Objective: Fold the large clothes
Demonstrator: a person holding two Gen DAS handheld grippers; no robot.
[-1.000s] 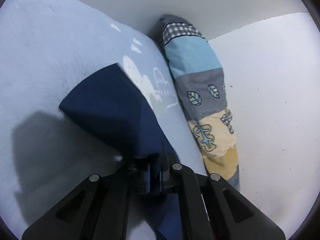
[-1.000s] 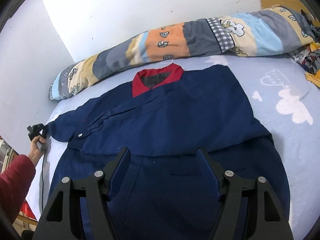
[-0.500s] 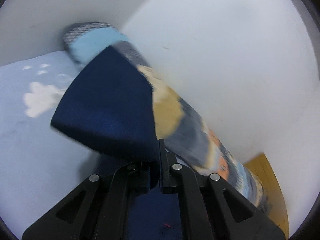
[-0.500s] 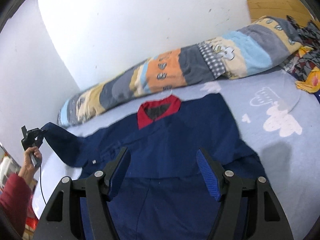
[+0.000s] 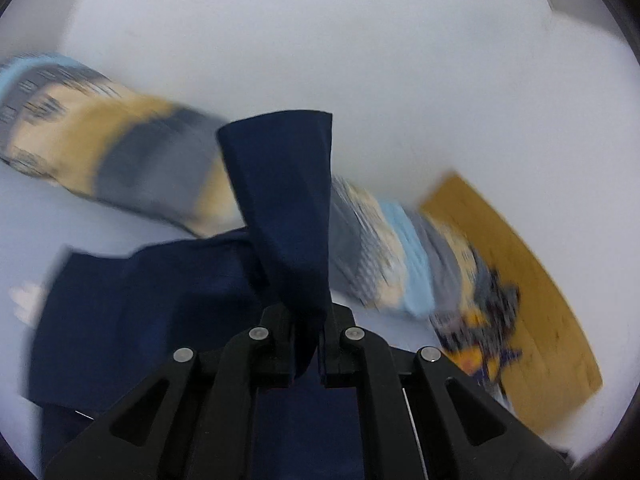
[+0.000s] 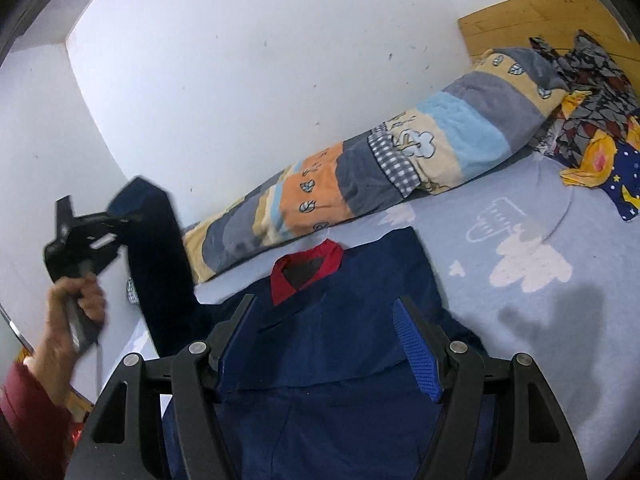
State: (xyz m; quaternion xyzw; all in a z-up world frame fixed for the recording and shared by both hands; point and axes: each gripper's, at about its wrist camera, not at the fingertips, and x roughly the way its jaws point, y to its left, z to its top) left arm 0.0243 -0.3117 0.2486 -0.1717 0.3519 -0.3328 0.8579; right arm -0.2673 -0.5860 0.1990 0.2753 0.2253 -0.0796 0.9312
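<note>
A large navy garment (image 6: 344, 344) with a red collar (image 6: 316, 264) lies spread on the pale blue bed sheet (image 6: 560, 320). My left gripper (image 5: 308, 344) is shut on the end of its navy sleeve (image 5: 288, 208), which stands up in front of the camera. In the right wrist view the left gripper (image 6: 120, 220) holds that sleeve (image 6: 160, 256) lifted well above the bed at the left. My right gripper (image 6: 328, 344) is open and empty, hovering above the garment's chest.
A long patchwork bolster (image 6: 380, 176) lies along the white wall behind the garment. Crumpled patterned clothes (image 6: 592, 120) lie at the far right by a wooden headboard (image 6: 540, 12). The bed's left edge is below the raised hand.
My left gripper has lifted the sleeve off the bed and swung it up and toward the garment's body. The right gripper has tilted and stayed open above the garment.
</note>
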